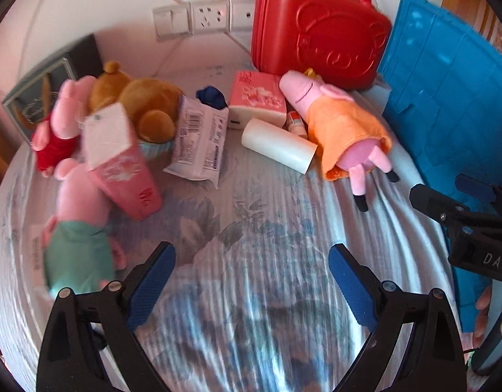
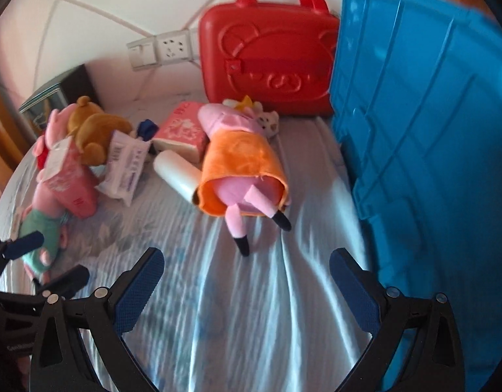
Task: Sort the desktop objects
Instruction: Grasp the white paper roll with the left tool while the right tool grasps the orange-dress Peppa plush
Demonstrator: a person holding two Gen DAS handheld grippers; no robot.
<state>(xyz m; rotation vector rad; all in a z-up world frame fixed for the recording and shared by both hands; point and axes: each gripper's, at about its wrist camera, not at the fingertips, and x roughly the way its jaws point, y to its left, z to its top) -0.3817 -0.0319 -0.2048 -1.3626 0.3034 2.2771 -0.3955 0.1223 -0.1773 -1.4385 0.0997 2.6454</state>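
A pig plush in an orange dress [image 1: 342,130] [image 2: 241,156] lies on the striped bedspread [image 1: 251,228], its feet towards me. Beside it lie a white roll [image 1: 277,145] [image 2: 177,171] and a pink tissue pack [image 1: 257,98] [image 2: 182,134]. Further left are a white packet [image 1: 198,140], a pink carton [image 1: 120,163], a brown bear [image 1: 136,104] and a pig plush in green [image 1: 78,248]. My left gripper [image 1: 251,261] [image 2: 63,254] is open and empty over bare cloth. My right gripper [image 2: 247,268] [image 1: 433,186] is open and empty, just short of the orange pig's feet.
A red plastic case [image 1: 319,32] [image 2: 270,55] stands against the back wall. A blue crate [image 1: 447,98] [image 2: 430,130] rises along the right side, close to my right gripper. A framed picture [image 1: 39,94] leans at the far left. Wall sockets [image 1: 205,16] sit behind.
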